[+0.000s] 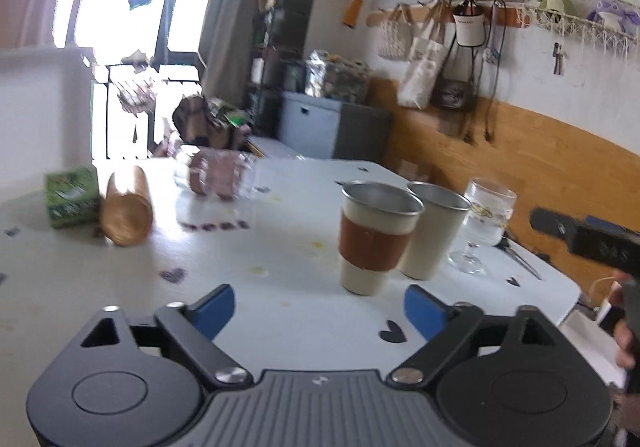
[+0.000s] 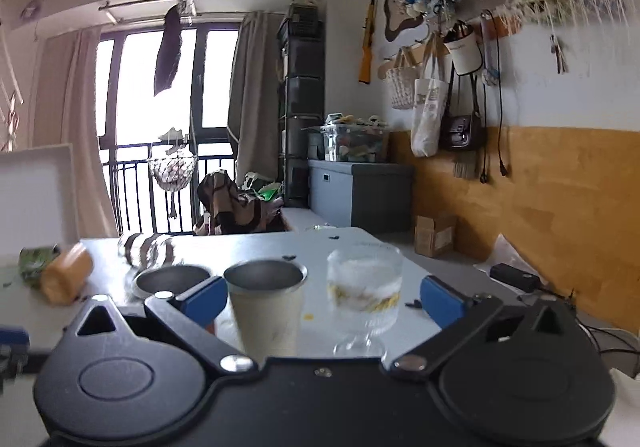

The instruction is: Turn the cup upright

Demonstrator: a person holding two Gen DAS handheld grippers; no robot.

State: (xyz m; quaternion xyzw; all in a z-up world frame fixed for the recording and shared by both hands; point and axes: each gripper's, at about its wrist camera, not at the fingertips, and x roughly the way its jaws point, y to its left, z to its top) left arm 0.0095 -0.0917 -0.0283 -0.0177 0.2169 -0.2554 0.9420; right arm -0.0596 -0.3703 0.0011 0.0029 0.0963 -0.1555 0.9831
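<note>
Standing cups: sleeved cup (image 1: pixel 378 237) upright ahead of left tongs (image 1: pixel 320 311); plain cup (image 2: pixel 266 307) between right tongs (image 2: pixel 324 299)
Tongs: both spread, empty
Goblet (image 2: pixel 366 293): beside plain cup
Surface (image 1: pixel 280 231): white

Both wrist views look level across the white table (image 1: pixel 100 287) toward the window. They share the sleeved cup (image 1: pixel 376 237), plain cup (image 2: pixel 266 307) and glass goblet (image 2: pixel 364 297); the right sits closer.

Window (image 2: pixel 160 87): bright, backlit, black railing | curtains (image 2: pixel 250 95): grey | wall (image 2: pixel 560 95): white over wood panelling (image 2: pixel 560 183) | shelving (image 2: pixel 302 99): black, tall
</note>
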